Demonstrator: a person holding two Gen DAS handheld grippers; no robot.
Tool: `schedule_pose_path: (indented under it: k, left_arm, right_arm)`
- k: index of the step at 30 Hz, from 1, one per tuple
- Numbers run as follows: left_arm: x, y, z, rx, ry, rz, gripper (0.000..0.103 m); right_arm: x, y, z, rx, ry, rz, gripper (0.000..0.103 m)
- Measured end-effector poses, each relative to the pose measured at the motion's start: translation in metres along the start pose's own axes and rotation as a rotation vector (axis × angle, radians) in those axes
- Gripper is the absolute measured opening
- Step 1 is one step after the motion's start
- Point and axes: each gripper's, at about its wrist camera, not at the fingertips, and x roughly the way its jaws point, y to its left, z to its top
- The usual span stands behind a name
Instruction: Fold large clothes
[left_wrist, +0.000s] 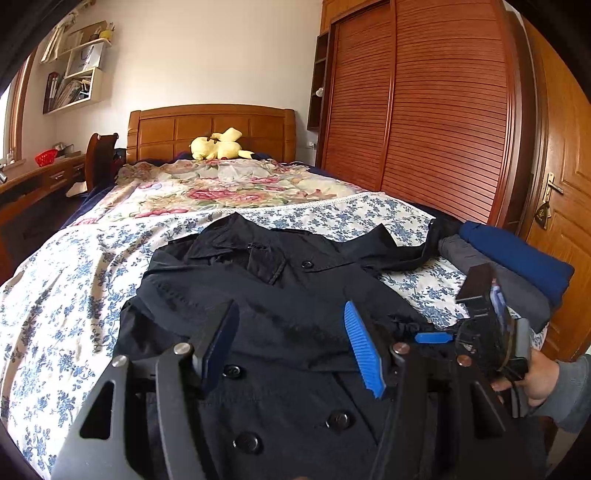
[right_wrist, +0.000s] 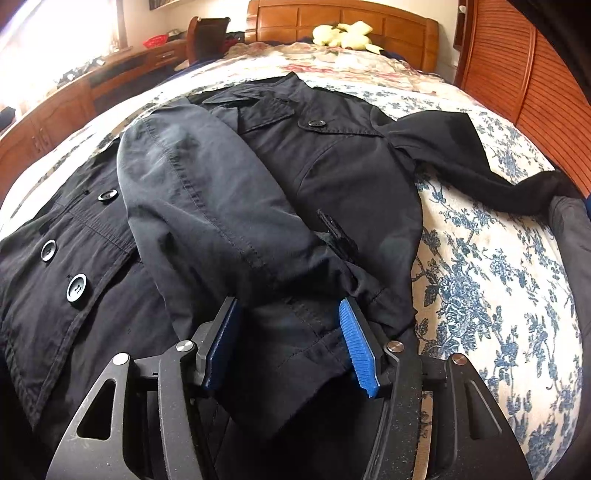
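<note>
A black double-breasted coat (left_wrist: 266, 295) lies front-up on the bed, collar toward the headboard. One sleeve (right_wrist: 207, 206) is folded across the chest; the other sleeve (right_wrist: 480, 166) stretches out to the right. My left gripper (left_wrist: 290, 343) is open and empty above the coat's middle. My right gripper (right_wrist: 291, 339) is open, its blue pads either side of the folded sleeve's cuff without pinching it. The right gripper also shows in the left wrist view (left_wrist: 436, 338), low over the coat's right edge, held by a hand.
The bed has a blue floral sheet (left_wrist: 74, 295) and a pink floral quilt (left_wrist: 229, 188). Folded blue and grey clothes (left_wrist: 517, 266) are stacked at the right edge. A yellow plush toy (left_wrist: 218, 146) sits by the headboard. A wardrobe (left_wrist: 424, 110) stands right, a desk (left_wrist: 33, 181) left.
</note>
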Motion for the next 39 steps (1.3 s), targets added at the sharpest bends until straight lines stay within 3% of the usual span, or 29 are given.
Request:
schedule_pose_path:
  k: [6,11,18,23,37,39]
  left_arm:
    - [0.010,-0.008,-0.001,-0.002,0.009,0.001,0.059]
    - [0.018,-0.014,-0.004,0.002,0.031,-0.008,0.059]
    - [0.025,-0.028,-0.011,0.034,0.058,-0.005,0.059]
    - [0.031,-0.034,-0.018,0.055,0.091,0.005,0.059]
    - [0.028,-0.029,-0.031,0.044,0.133,0.054,0.059]
    - [0.029,-0.027,-0.031,0.043,0.137,0.057,0.059]
  right_arm:
    - [-0.036,-0.017,0.005,0.004,-0.100,0.002,0.057]
    - [-0.047,-0.065,0.023,0.054,-0.131,-0.058,0.057]
    - [-0.026,-0.157,0.054,0.220,-0.138,-0.149,0.057]
    - [-0.002,-0.203,0.064,0.325,-0.114,-0.163,0.057]
    - [0.046,-0.247,0.088,0.441,-0.093,-0.197,0.057]
    - [0.049,-0.248,0.090,0.433,-0.098,-0.210,0.039]
